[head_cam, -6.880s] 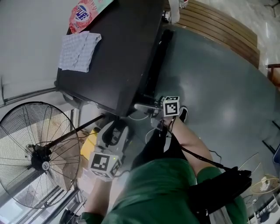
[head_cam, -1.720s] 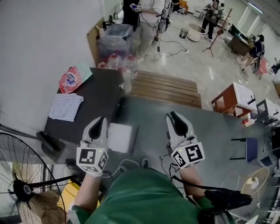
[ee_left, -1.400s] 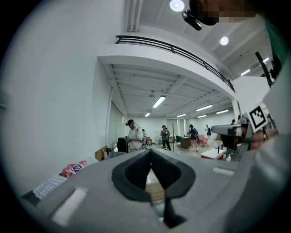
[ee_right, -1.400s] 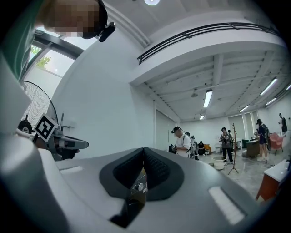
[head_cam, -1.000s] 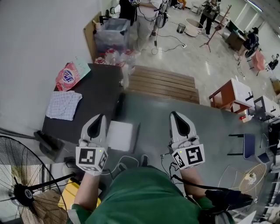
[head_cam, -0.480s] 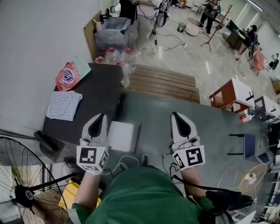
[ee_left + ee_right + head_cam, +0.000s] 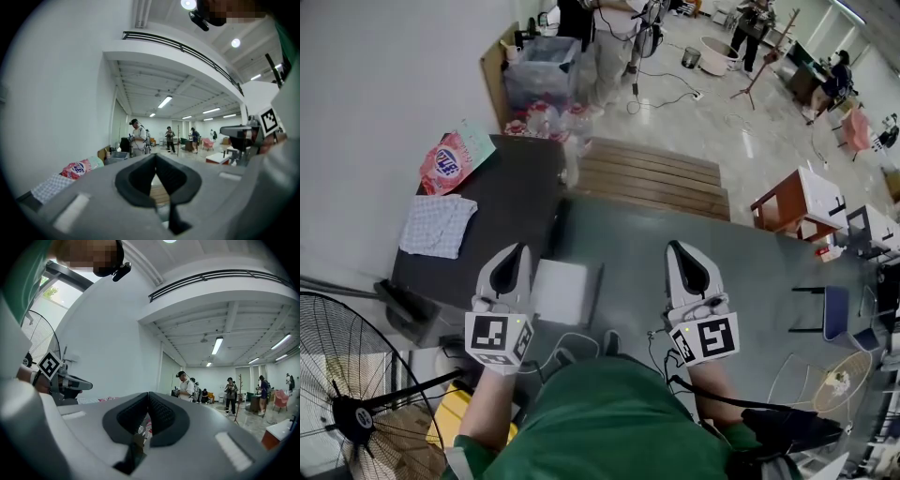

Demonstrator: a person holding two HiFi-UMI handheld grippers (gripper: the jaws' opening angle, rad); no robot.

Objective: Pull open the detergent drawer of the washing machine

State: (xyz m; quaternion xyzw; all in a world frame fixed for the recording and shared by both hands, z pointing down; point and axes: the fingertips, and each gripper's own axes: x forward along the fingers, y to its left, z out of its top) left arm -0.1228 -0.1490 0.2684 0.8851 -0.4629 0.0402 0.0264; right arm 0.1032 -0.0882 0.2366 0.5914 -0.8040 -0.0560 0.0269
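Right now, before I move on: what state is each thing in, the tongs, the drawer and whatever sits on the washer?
Left tongs: shut, empty.
Right tongs: shut, empty.
Detergent drawer: pulled out from the washing machine front.
Detergent bag: lying flat on the machine's top.
Checked cloth: lying flat beside the bag.
Fan: upright; spinning or not, cannot tell.

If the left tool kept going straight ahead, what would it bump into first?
Nothing nearby: the left tool points level into open room. The first thing near that line looks like a distant person in a white shirt, though depth is unclear.
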